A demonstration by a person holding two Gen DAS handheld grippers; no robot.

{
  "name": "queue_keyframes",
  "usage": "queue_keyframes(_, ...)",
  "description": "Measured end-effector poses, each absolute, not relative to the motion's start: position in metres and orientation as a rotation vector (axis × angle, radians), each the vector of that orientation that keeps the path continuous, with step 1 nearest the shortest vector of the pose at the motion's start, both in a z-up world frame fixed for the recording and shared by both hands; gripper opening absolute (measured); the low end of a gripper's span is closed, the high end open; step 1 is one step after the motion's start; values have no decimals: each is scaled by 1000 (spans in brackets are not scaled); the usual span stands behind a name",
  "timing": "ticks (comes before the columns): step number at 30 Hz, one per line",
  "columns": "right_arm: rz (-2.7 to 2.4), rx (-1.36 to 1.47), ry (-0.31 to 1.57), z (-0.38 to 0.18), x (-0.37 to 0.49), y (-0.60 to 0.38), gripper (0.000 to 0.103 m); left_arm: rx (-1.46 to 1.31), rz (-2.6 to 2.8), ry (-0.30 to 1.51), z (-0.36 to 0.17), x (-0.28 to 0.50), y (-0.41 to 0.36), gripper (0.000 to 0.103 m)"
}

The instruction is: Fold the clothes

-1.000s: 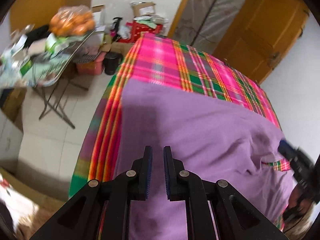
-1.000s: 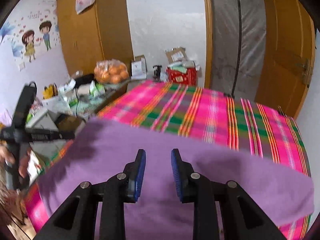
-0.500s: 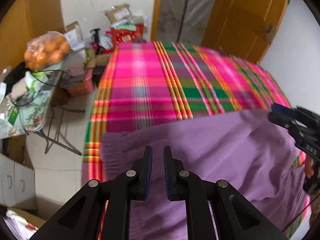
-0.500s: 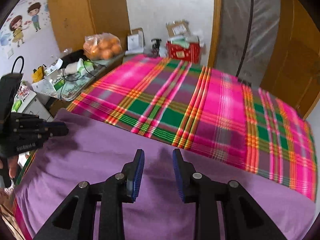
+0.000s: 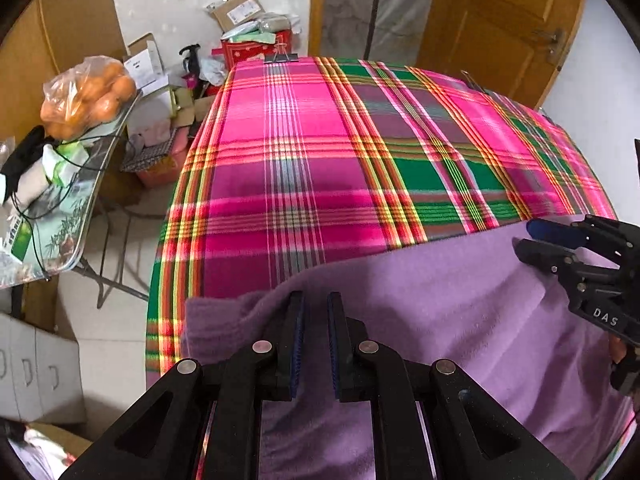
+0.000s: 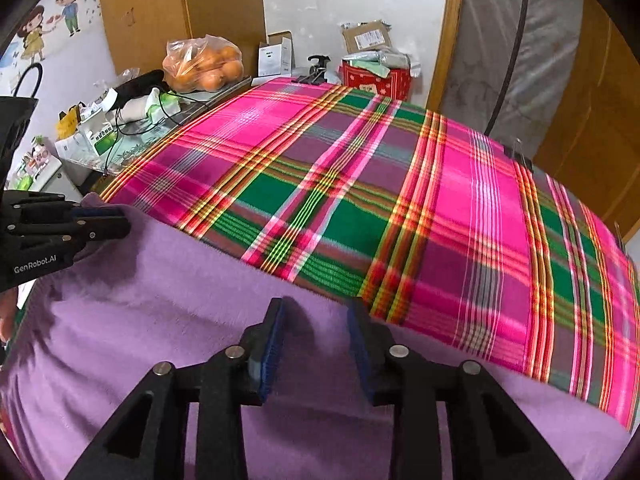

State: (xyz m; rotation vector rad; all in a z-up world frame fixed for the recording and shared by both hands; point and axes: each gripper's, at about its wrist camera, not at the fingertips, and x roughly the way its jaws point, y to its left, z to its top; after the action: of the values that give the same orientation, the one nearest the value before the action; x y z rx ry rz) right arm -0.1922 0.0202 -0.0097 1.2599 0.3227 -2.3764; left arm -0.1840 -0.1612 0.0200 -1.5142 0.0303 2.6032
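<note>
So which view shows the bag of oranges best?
The right wrist view: the bag of oranges sits whole and sharp near the top, on the side table. The left wrist view shows it too, but pushed toward the left edge and more warped.

Garment [image 5: 460, 312] on near blanket [image 5: 320, 152] edge, prob. draped.

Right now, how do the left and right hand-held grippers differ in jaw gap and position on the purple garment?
The left hand-held gripper has its jaws nearly together, over the purple garment near its ribbed corner; whether it pinches cloth I cannot tell. The right hand-held gripper is plainly wider open, farther along the same edge. Both are black with blue pads.
</note>
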Motion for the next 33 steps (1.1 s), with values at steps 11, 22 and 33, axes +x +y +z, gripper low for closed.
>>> queue_keyframes(11,-2329,1221,274,-7,-195,26,48,-1448,2687,288,28,-176,-157,14)
queue_keyframes(22,-2299,1186,328,-13,-197,18,54,-1364,2598,493,18,-174,-152,22)
queue_keyframes(33,-2272,1137,347,-14,-195,16,57,-1312,2575,380,16,-168,-161,23)
